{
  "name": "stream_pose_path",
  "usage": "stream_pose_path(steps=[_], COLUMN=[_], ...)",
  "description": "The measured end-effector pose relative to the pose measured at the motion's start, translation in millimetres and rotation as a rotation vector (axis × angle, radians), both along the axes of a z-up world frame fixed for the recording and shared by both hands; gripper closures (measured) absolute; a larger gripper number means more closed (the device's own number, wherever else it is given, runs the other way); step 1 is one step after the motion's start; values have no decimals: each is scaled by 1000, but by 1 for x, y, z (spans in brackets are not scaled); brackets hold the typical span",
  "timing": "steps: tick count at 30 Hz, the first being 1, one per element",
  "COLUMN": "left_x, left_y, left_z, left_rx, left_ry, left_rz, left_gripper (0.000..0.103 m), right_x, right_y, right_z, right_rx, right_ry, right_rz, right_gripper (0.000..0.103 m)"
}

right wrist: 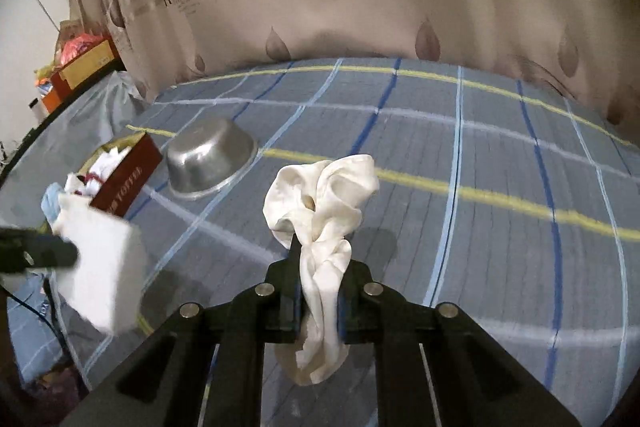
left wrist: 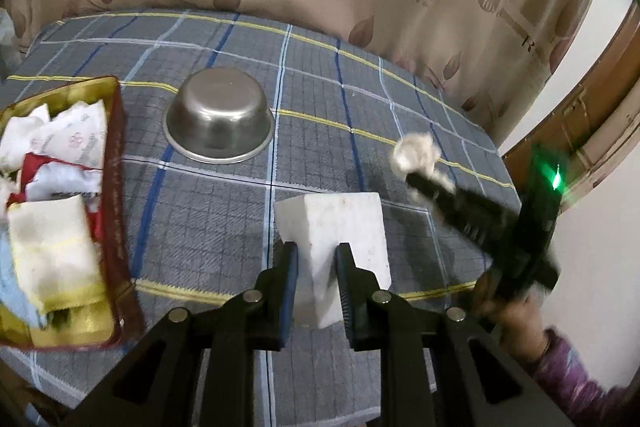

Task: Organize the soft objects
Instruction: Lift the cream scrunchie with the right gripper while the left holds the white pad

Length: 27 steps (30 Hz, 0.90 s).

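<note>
Both carrying: left tongs (left wrist: pixel 317 259) clenched on the white sponge block (left wrist: pixel 340 227), right tongs (right wrist: pixel 318 263) gripping a crumpled cloth (right wrist: pixel 324 195). Next, probably drop both into the red box (left wrist: pixel 116 163) at the bed's left edge.

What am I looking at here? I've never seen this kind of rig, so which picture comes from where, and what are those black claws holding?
No robot: a person holds a two-finger gripper in each hand, each with a fisheye camera looking along its fingers. The left view shows the left gripper shut on a white foam block. The right view shows the right gripper shut on a crumpled white cloth. Each gripper also appears, blurred, in the other's picture. Below them is a plaid blue-grey cover with an upturned metal bowl and a red box already stuffed with cloths and other soft things.
</note>
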<state>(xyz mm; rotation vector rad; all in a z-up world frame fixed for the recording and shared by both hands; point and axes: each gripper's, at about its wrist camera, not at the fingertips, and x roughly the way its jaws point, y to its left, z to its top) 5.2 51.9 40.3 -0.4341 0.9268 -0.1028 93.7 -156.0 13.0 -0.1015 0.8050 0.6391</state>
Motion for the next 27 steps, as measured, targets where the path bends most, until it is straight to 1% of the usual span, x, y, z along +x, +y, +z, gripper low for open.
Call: stream_pose_path(steps=[2,5,9,14,17,19,21,23,27], left_x=[-9,-24,-46,-77,-87,-90,-90,-88,-69], left_y=[1,3,18,59,89,108,129,147,184], left_z=[7,18,31,45,48,49,48,46,38], left_rx=[1,9,24,52,61,76,108,119,124], left_ry=[-6,-24,-42,-57,-50,-45,-37,-32,-18], left_rz=[14,37,86,191,253,282,315,334,375], left_gripper=[83,83,83,83,83,83,83,83,82], right_x=[-8,-10,-6,-8,-6,-6,-5,-5,-5], right_y=[3,10,10,11,10,11,12,13,14], right_z=[-4,-9,-4,-5,-6,-7,-7,-9,-10], right_rx=[-18,-48,-55,-69,-73,-79,-84,-90,-102], right_ry=[-10,-19,-10,-12,-6,-4,-1,4,11], right_rz=[-19,-28,-41,-49,-55,-54,-52,-51,-52], right_gripper=[92,92,92,91,90,90,89,89,88])
